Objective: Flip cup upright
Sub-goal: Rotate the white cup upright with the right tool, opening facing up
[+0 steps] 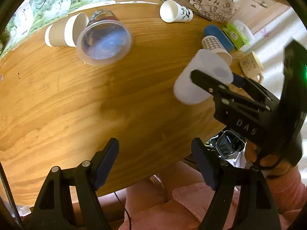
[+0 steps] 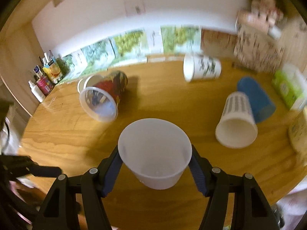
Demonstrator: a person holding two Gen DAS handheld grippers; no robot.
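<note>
Item: translucent white plastic cup (image 2: 155, 153), mouth toward the camera, pinched between the right gripper (image 2: 155, 164) fingers at mid-wall. Likely light, thin-walled, slippery; grip gently below the rim. Left gripper (image 1: 155, 163) fingers wide, empty, above the wooden table (image 1: 76, 99).

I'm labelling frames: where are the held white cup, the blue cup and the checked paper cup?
white cup (image 2: 155, 153), right wrist view, inner wall.
blue cup (image 2: 255, 95), right wrist view, side wall.
checked paper cup (image 2: 238, 105), right wrist view, patterned side.
</note>
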